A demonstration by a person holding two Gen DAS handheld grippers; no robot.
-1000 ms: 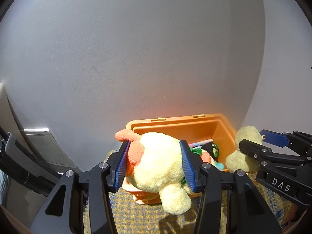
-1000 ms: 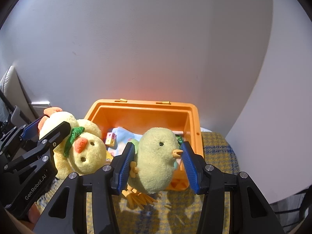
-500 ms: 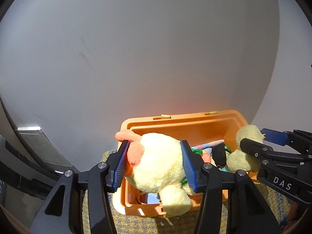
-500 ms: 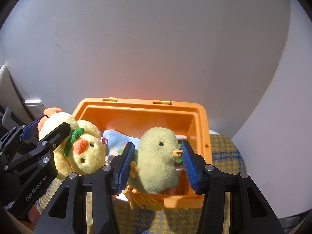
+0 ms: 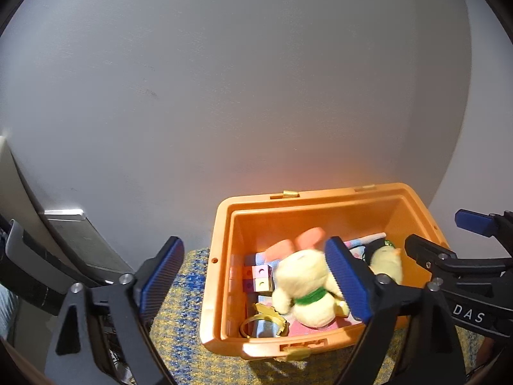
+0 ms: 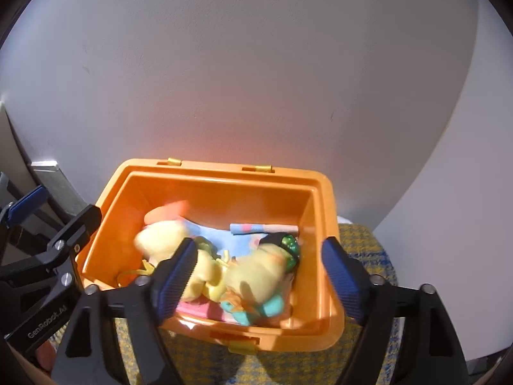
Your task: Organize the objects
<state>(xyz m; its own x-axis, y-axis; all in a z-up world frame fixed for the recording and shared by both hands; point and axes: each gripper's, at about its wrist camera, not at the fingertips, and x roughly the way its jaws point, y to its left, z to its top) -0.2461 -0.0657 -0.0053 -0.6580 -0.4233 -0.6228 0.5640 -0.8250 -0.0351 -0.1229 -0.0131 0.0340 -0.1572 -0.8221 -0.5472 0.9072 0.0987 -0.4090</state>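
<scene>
An open orange box stands on a checked cloth by the wall. In it lies a cream plush with orange ears and a green collar, blurred in the right wrist view. A small yellow chick plush lies beside it. My left gripper hovers over the box's left part, its jaws opening, pads off the cream plush. My right gripper hovers over the box's right part, its jaws opening too, with the chick loose below them.
The box also holds coloured cubes, a gold ring-shaped toy, a blue and pink cloth and a shiny green ball. A yellow and blue checked cloth lies under it. A grey wall rises close behind.
Both grippers moved forward over the box, then opened wide. The cream plush and the chick left their pads and now lie inside the box.
</scene>
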